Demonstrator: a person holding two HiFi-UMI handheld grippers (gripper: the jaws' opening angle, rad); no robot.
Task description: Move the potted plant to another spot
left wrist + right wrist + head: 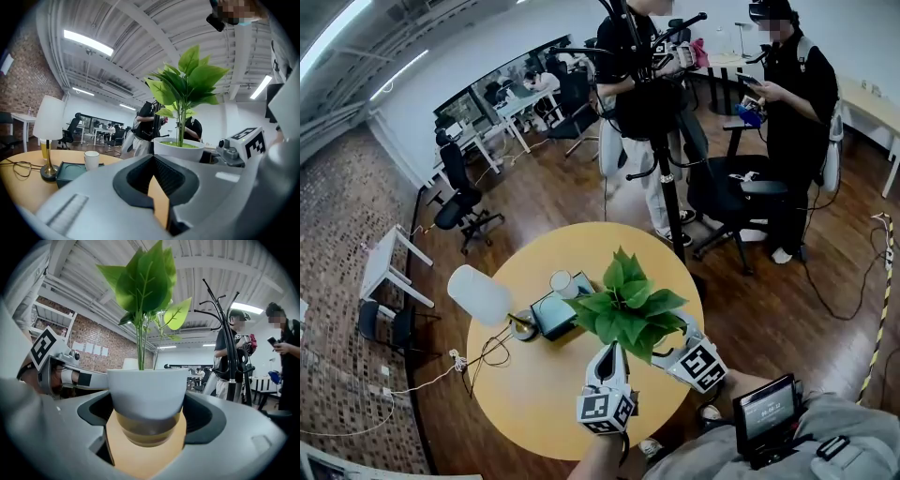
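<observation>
Grasp stage: the right gripper (147,404) has its jaws spread wide around the plant (146,390), pads against the white pot on both sides, and by my reading it's a firm hold. I can't tell whether the pot has left the table (534,412). The left gripper (153,159) sits just beside the pot with jaws pinched together, carrying nothing. The plant stands at about 3 o'clock from the table's centre, near the rim. Next up is a level lift and carry, since the foliage is tall and top-heavy. The lamp (480,294), tray (551,314) and cup (561,281) crowd 10 to 12 o'clock, and a cable (487,354) trails at 9. There's bare wood from 6 to 8 o'clock, which looks like the best landing spot.
</observation>
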